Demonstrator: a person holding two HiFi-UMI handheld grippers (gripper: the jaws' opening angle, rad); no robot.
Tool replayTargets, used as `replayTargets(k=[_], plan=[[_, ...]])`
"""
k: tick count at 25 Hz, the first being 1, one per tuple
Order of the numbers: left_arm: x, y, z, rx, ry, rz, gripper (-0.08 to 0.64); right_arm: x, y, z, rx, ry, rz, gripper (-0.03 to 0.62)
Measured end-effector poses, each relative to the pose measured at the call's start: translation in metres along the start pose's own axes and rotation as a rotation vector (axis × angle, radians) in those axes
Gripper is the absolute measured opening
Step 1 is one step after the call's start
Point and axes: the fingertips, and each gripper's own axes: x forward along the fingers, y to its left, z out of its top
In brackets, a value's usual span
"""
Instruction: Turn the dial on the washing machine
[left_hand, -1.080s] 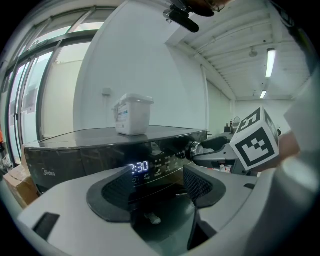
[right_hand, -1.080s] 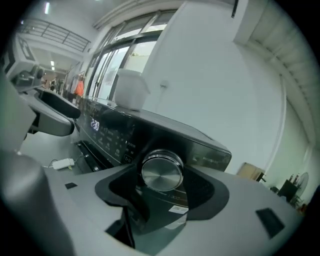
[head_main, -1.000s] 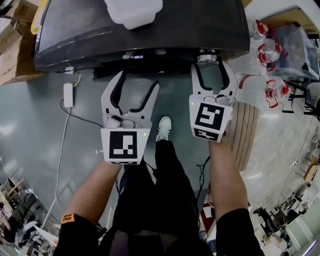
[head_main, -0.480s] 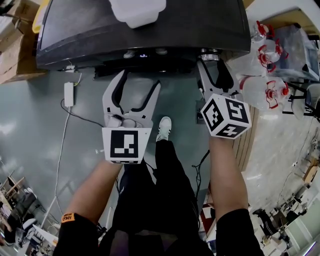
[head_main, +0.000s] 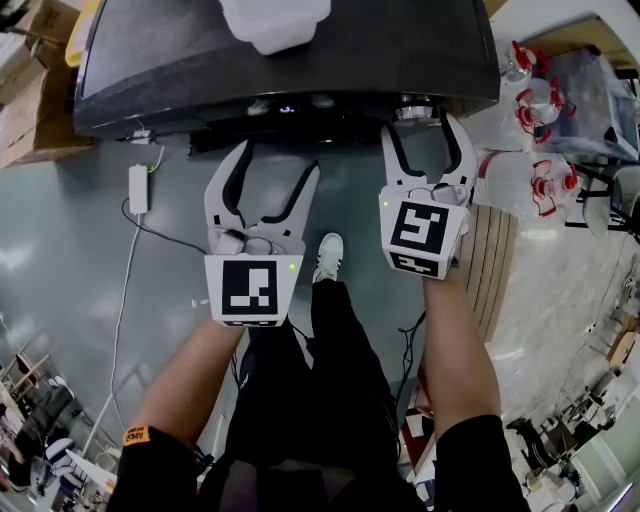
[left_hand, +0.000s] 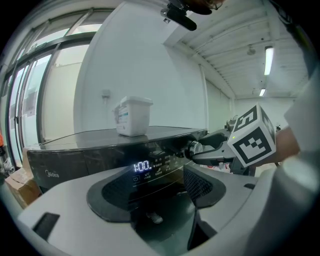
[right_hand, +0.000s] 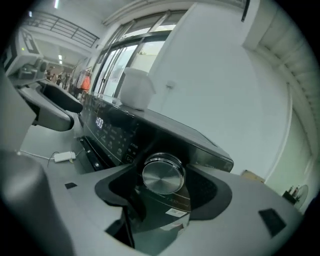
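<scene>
squared up to the washer (head_main: 150, 60) across the top of the head view, so as to reach the controls under its front edge. tucked beneath that edge at upper right: the dial (head_main: 418, 108), a brushed metal knob. straddled by the right gripper (head_main: 421, 138), one jaw to each side, presumably to stay lined up on the knob's own axis for twisting. in the right gripper view, dial dead centre, jaws opening, pads beside the rim and not pressing on it, so no grip at this instant. reads as a release or a fresh bite between turns, judging by the loose fit. held back at centre left of the head view: the left gripper (head_main: 276, 165), jaws wide, nothing between them, aimed at the lit display (left_hand: 142, 166), likely just kept clear of the work. left alone on top of the washer, top centre: a white tub (head_main: 272, 22).

as for pose: both arms stretched forward from the bottom of the frame. right forearm (head_main: 458, 350) running nearly straight up the picture, wrist level. left forearm (head_main: 185, 385) angling in from lower left.
</scene>
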Motion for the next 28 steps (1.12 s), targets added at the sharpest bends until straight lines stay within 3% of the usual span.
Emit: replayTargets(k=[4,7,9,13,16,18,22,28], plan=[[0.000,0.000,-0.001,0.014,0.005,-0.002,0.307,0.002,0.000,-0.002,-0.055,0.015,-0.032,0.302],[0.000,-0.001,-0.002,0.002,0.004,-0.006,0.307,0.002,-0.003,-0.002,0.008,0.014,-0.032,0.285],[0.000,-0.001,-0.003,-0.013,0.008,-0.009,0.307,0.002,-0.005,-0.003,0.119,0.012,-0.004,0.284],[0.003,-0.001,0.000,-0.018,-0.011,-0.007,0.307,0.002,-0.014,-0.007,0.458,0.000,0.069,0.284],[0.004,-0.001,0.003,-0.016,-0.017,-0.011,0.307,0.002,-0.017,-0.008,0.584,-0.007,0.093,0.284],[0.003,0.000,0.004,-0.018,-0.016,-0.011,0.307,0.002,-0.017,-0.007,0.579,-0.009,0.098,0.284],[0.000,0.002,0.015,-0.011,-0.036,-0.007,0.307,-0.004,-0.014,0.002,0.477,-0.016,0.091,0.296],[-0.026,0.001,0.057,-0.020,-0.081,-0.005,0.305,-0.056,-0.006,0.037,0.348,-0.059,0.104,0.295]])
